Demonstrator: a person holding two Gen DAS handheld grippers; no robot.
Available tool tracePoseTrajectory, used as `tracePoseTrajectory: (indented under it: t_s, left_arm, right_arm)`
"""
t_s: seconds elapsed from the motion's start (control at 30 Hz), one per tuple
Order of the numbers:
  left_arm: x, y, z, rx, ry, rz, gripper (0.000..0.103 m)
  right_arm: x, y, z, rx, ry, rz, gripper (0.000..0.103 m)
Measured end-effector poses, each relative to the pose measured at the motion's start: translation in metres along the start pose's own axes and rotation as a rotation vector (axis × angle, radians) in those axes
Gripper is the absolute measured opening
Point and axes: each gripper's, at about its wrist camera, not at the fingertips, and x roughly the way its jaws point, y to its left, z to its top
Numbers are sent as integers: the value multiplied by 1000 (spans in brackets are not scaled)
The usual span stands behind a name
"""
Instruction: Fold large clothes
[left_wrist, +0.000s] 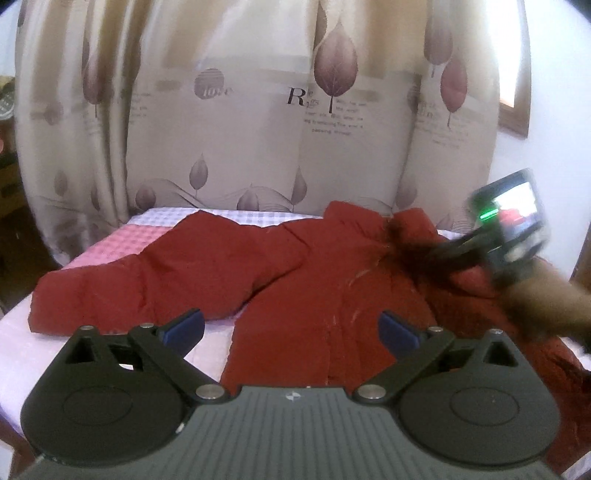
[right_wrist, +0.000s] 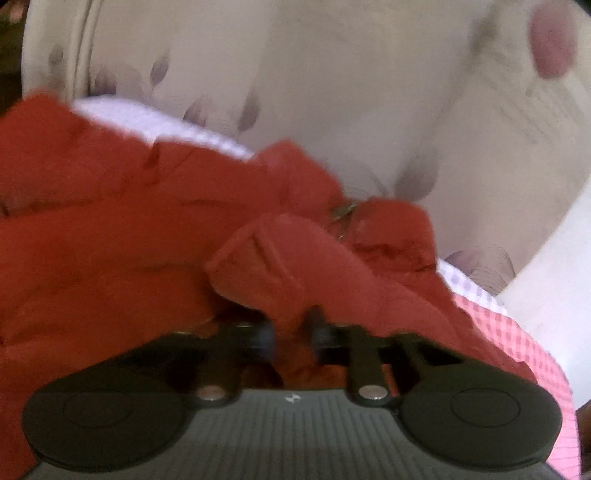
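- The bed (left_wrist: 110, 254), in pink and lilac check, stands before a leaf-print curtain (left_wrist: 258, 110).
- The red coat (left_wrist: 295, 273) lies spread across it, one sleeve (left_wrist: 129, 284) stretched out to the left.
- The right gripper (right_wrist: 291, 332), at the far right, has its jaws pinched on a fold of the coat's cloth; puffy fabric may slip out when lifted.
- The left gripper (left_wrist: 291, 328) hovers over the coat's near hem, jaws wide and empty; a late grasp would let the fold skew.

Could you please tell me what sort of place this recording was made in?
Most likely a bedroom at home: a padded red coat lies spread on a bed with pink and lilac checked bedding, and long beige curtains printed with leaves hang right behind it.
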Motion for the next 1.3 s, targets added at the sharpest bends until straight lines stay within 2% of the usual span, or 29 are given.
tracePoseTrajectory:
  t_s: [0.13, 0.2, 0.3, 0.4, 0.57, 0.63, 0.7, 0.77, 0.83, 0.9, 0.93, 0.97, 1.03, 1.1, 1.2, 1.3]
  left_arm:
    - [-7, 3, -2, 6, 2, 18, 100]
    - [-8, 8, 1, -4, 16, 19, 100]
    - [-9, 8, 3, -6, 25, 35, 100]
    - [-9, 4, 2, 7, 27, 45, 100]
    - [-10, -1, -2, 12, 28, 50, 100]
    - [-13, -1, -4, 19, 26, 54, 101]
    - [-14, 2, -7, 19, 23, 62, 102]
    - [-15, 8, -10, 12, 26, 65, 102]
    - [-15, 16, -12, -4, 28, 78, 102]
    - [-15, 26, -15, -35, 42, 65, 102]
    - [-15, 31, -16, -51, 62, 53, 102]
    - [-15, 36, -17, -67, 76, 38, 102]
    - [-17, 44, -24, -91, 78, 17, 102]
    - [-17, 49, -30, -82, 95, 26, 102]
    - [-14, 52, -39, -35, 124, 31, 101]
    - [-10, 53, -46, -21, 158, -29, 101]
  right_arm:
    - [-85, -96, -13, 129, -123, -97, 8]
    - [-135, -147, -30, 176, -168, -191, 8]
    - [-201, -216, -70, 236, -181, -341, 8]
    - [-238, -272, -120, 291, -117, -463, 8]
    - [-232, -333, -210, 435, 65, -512, 9]
    - [-223, -343, -245, 542, 138, -484, 12]
    - [-218, -348, -276, 690, 174, -432, 17]
    - [-228, -334, -298, 782, 146, -412, 22]
    - [-250, -311, -306, 808, 91, -408, 26]
    - [-275, -276, -296, 795, 1, -318, 31]
    - [-288, -257, -292, 782, -35, -258, 43]
    - [-298, -239, -287, 774, -62, -203, 72]
    - [-317, -201, -280, 787, -103, -44, 103]
    - [-318, -169, -274, 801, -104, 126, 103]
    - [-314, -137, -268, 804, -56, 221, 103]
    - [-302, -122, -268, 827, -9, 300, 103]
